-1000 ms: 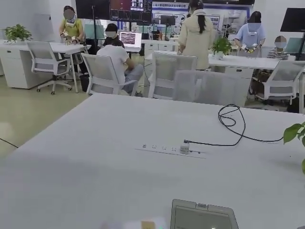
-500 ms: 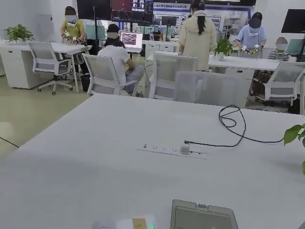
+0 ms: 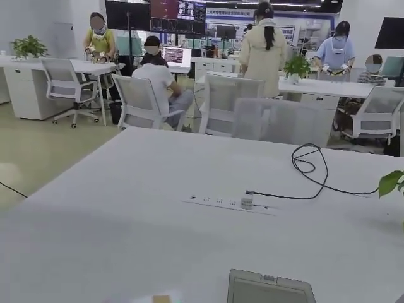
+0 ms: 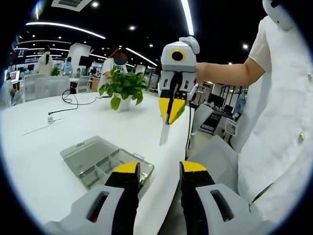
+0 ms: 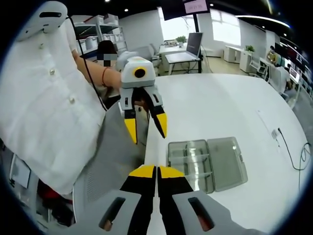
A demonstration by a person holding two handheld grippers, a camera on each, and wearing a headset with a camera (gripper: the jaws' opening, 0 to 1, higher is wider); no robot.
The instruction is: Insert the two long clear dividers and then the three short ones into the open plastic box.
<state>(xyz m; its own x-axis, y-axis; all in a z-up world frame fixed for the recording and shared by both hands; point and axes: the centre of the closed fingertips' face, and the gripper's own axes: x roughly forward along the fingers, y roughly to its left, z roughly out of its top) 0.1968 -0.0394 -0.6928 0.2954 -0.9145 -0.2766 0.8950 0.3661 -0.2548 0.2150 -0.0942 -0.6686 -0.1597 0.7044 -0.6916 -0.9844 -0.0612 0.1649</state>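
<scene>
The open clear plastic box lies flat on the white table, lid folded out, with dividers standing inside; it also shows as the box and, at the bottom edge of the head view, the box. My right gripper is shut on a clear divider, which hangs from the right gripper off the table's near edge. My left gripper is open with nothing between its jaws. It faces the right one, seen as the left gripper. Both are held in the air close to the person's body.
A power strip with a plug and a looping black cable lies mid-table. A potted plant stands on the table beyond the box. Office chairs and several people are past the far edge.
The head camera has tilted slightly. A pale blurred shape at the bottom edge rose half a second ago and has sunk almost out of the picture.
</scene>
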